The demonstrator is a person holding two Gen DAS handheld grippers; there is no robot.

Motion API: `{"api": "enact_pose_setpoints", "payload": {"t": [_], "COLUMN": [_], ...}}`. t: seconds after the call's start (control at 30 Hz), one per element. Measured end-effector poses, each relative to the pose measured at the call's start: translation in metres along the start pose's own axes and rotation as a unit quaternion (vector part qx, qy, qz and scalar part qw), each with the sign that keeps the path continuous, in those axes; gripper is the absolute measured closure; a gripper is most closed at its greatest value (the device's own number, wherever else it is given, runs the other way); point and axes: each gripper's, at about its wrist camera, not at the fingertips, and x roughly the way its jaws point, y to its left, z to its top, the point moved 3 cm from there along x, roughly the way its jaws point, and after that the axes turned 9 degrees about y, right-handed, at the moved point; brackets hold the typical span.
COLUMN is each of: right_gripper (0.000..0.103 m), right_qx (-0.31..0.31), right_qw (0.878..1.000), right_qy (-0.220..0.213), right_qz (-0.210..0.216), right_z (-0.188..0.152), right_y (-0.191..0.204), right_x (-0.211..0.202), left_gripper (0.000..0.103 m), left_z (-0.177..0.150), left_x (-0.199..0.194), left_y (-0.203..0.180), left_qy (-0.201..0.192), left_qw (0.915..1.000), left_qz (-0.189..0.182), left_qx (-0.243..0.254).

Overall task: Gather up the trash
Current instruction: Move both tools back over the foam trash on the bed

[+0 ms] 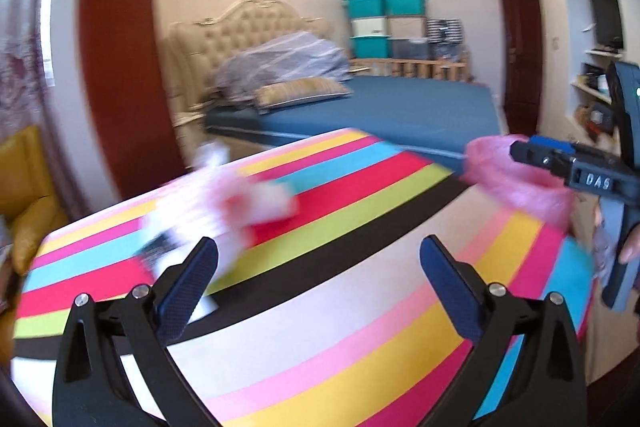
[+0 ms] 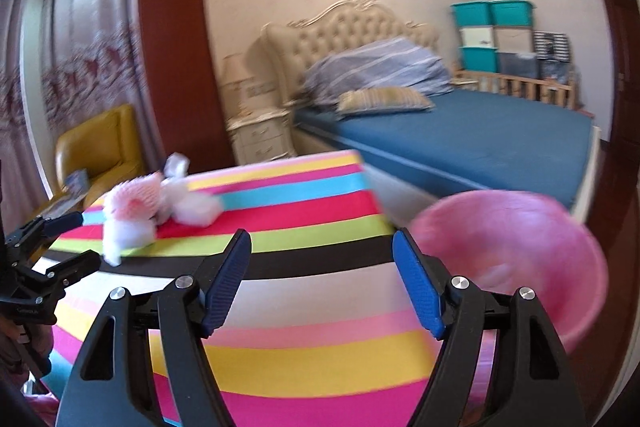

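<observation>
At the far left a yellow armchair (image 2: 100, 151) stands below patterned curtains (image 2: 72, 67), with a dark red-brown post (image 2: 176, 39) rising beside it. The trash (image 2: 160, 203), a loose heap of crumpled white and pink paper, lies on the left part of the striped tabletop (image 2: 304, 351), towards its far edge. The left gripper (image 1: 320, 279) hangs just short of the heap with its jaws spread wide and nothing between them; in the right wrist view it shows at the left edge. The right gripper (image 2: 320, 279) sits over the middle of the cloth, jaws also apart and empty. To the right, a pink bin bag (image 2: 516, 259) gapes open just off the table's right side, well apart from the heap.

I judge the step in hand to be the approach: nothing is gripped yet and no trash is visible in the bag. The next move calls for the left jaws to straddle the heap and close on it, then carry it across to the bag.

Beyond the table is a bedroom: a blue-sheeted bed (image 2: 480, 139) with a tufted headboard (image 2: 344, 39), and stacked teal boxes (image 2: 492, 27) in the far corner.
</observation>
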Motion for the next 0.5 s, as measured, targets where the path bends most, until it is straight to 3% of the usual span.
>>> {"api": "enact_pose_setpoints", "payload": {"t": [0.27,0.5], "right_gripper": [0.03,0.028], "right_qx": [-0.043,-0.051], "right_qw": [0.997,0.993], "right_qy": [0.01,0.027], "right_qz": [0.065,0.099], "right_z": [0.028,0.062], "right_y": [0.108,0.175], "right_x": [0.042,0.089], "left_gripper": [0.005,0.005], "left_z": [-0.036,-0.053], "left_x": [-0.027,-0.036], "left_y": [0.099,0.137], "left_qy": [0.005,0.003], "left_qw": [0.9925,0.9881], "left_qz": [0.09,0.108], "left_qx": [-0.082,-0.109]}}
